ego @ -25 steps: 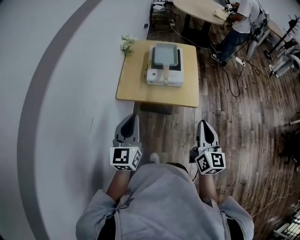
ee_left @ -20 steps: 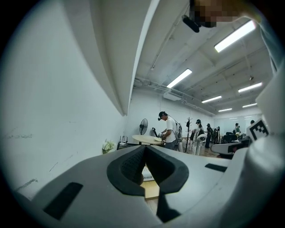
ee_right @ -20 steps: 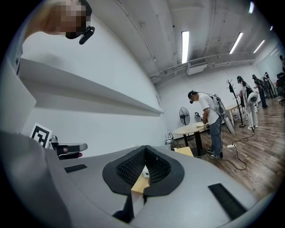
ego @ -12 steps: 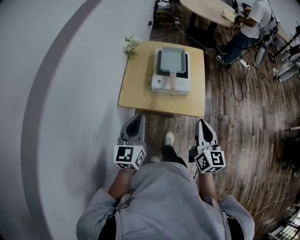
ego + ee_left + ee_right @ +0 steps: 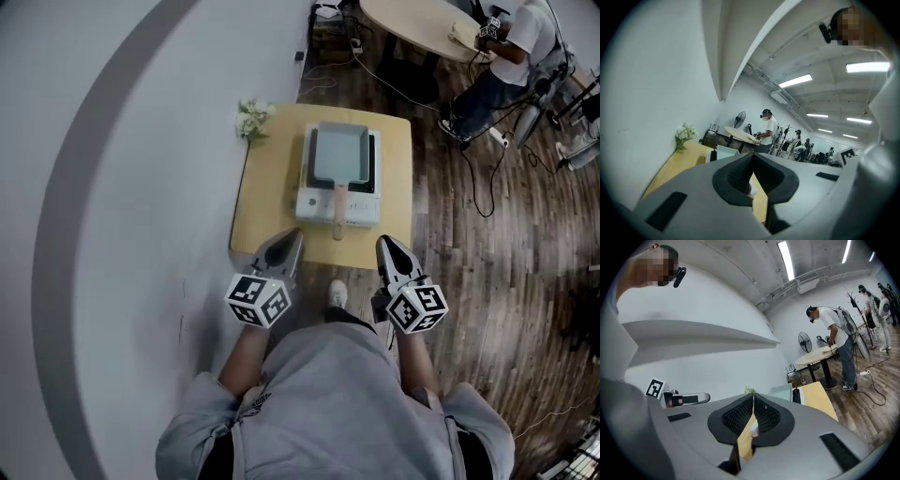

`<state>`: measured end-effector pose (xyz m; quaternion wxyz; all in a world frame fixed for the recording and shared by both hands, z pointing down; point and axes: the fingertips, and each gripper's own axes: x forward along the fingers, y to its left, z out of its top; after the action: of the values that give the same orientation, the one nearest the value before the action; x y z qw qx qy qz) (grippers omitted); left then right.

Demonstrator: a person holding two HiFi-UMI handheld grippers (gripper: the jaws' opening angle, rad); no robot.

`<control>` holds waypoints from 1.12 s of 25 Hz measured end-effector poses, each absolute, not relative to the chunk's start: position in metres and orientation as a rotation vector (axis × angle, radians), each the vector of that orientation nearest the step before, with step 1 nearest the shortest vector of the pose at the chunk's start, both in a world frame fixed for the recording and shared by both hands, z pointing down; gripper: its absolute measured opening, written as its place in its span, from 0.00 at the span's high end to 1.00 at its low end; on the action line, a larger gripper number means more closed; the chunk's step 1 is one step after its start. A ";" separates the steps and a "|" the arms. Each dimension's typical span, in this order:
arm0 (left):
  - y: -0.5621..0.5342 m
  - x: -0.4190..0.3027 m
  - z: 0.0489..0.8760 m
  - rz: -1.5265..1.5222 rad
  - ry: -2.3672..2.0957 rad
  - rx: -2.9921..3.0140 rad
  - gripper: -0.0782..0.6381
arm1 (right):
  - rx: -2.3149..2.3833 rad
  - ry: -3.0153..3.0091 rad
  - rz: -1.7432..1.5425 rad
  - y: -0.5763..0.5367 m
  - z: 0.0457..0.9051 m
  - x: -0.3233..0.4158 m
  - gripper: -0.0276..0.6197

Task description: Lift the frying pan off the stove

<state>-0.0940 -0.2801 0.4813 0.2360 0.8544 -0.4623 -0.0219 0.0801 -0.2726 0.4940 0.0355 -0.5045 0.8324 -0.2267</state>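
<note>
A grey rectangular frying pan (image 5: 337,155) with a wooden handle (image 5: 338,210) sits on a white portable stove (image 5: 317,202) on a small wooden table (image 5: 270,187). Both grippers hover side by side at the table's near edge, short of the stove. My left gripper (image 5: 293,235) is shut and empty, left of the handle. My right gripper (image 5: 383,243) is shut and empty too, just right of the stove's front corner. In the left gripper view the pan (image 5: 725,152) shows beyond the closed jaws (image 5: 753,156). The right gripper view shows the pan (image 5: 782,391) past its closed jaws (image 5: 753,397).
A small bunch of white flowers (image 5: 251,118) stands at the table's far left corner beside the white wall. A person (image 5: 511,56) works at a round table (image 5: 422,23) at the back right. Cables (image 5: 478,169) trail over the wooden floor right of the table.
The person holding the grippers has stepped toward the table. Both grippers moved forward from over the floor to the table's near edge and stayed shut.
</note>
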 end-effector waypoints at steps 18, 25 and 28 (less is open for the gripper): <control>-0.388 -0.030 0.637 0.046 -0.561 1.847 0.65 | -0.764 2.463 -1.773 -0.340 0.640 0.030 0.68; -0.396 -0.005 0.665 -0.015 -0.246 1.634 0.64 | -0.494 2.367 -1.935 -0.337 0.650 0.009 0.67; -0.395 0.008 0.668 -0.023 -0.142 1.577 0.64 | -0.382 2.391 -1.976 -0.331 0.654 -0.003 0.67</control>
<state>0.0080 -0.3950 0.6679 0.7027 0.7086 -0.0636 -0.0101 -0.0031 -0.3310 0.6540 0.0081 -0.1224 0.7651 -0.6321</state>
